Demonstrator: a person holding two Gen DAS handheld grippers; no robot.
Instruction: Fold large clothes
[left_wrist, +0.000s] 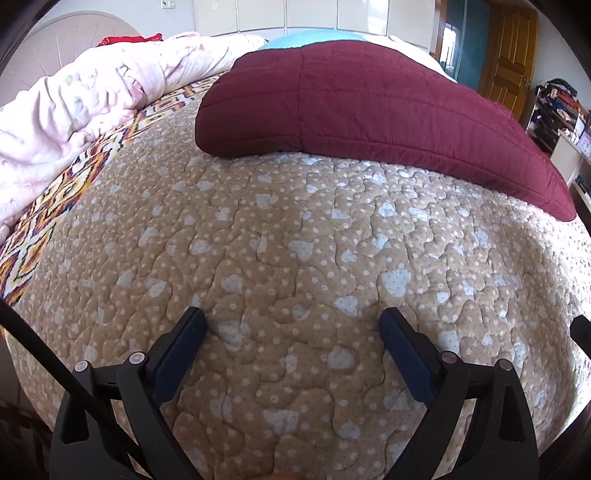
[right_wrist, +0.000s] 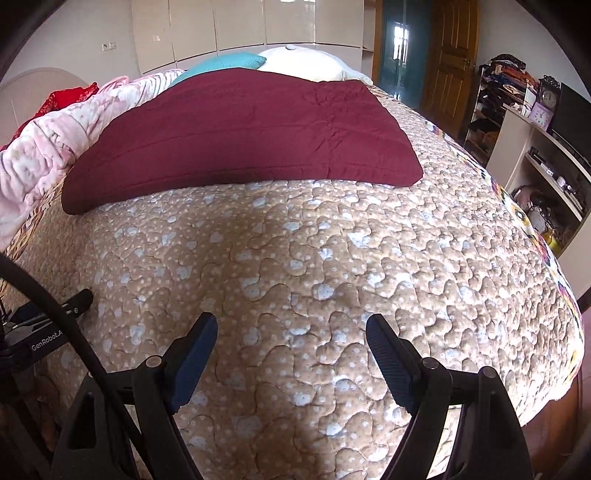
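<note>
- Across the middle of the bed (right_wrist: 332, 258), a maroon quilted garment (right_wrist: 240, 129) is laid flat, its near hem running roughly parallel to the bed's near edge and well apart from both grippers.
- The bed is covered by a tan quilted bedspread (left_wrist: 295, 258) printed with pale blue hearts and white dots; a patterned orange and navy border (left_wrist: 55, 206) is seen along its left side.
- A rumpled pink floral blanket (left_wrist: 74, 99) is heaped along the left edge of the bed, just beside the garment's left end in the right wrist view.
- A turquoise pillow (right_wrist: 229, 61) and a white pillow (right_wrist: 306, 62) are seen beyond the garment, at the far side of the bed.
- Something red (right_wrist: 70, 94) is glimpsed at the far left corner, behind the pink blanket; what it is cannot be told.
- The left gripper (left_wrist: 293, 328) is held over the near part of the bedspread, its fingers (left_wrist: 184, 354) spread wide with nothing between them.
- The right gripper (right_wrist: 291, 334) is likewise held over the near edge of the bed, its fingers (right_wrist: 391, 365) spread apart and empty.
- Part of the left gripper's body is seen at the left edge of the right wrist view.
- A wooden door (right_wrist: 448, 55) and a shelf unit (right_wrist: 498, 96) stacked with clothes are seen past the right side of the bed.
</note>
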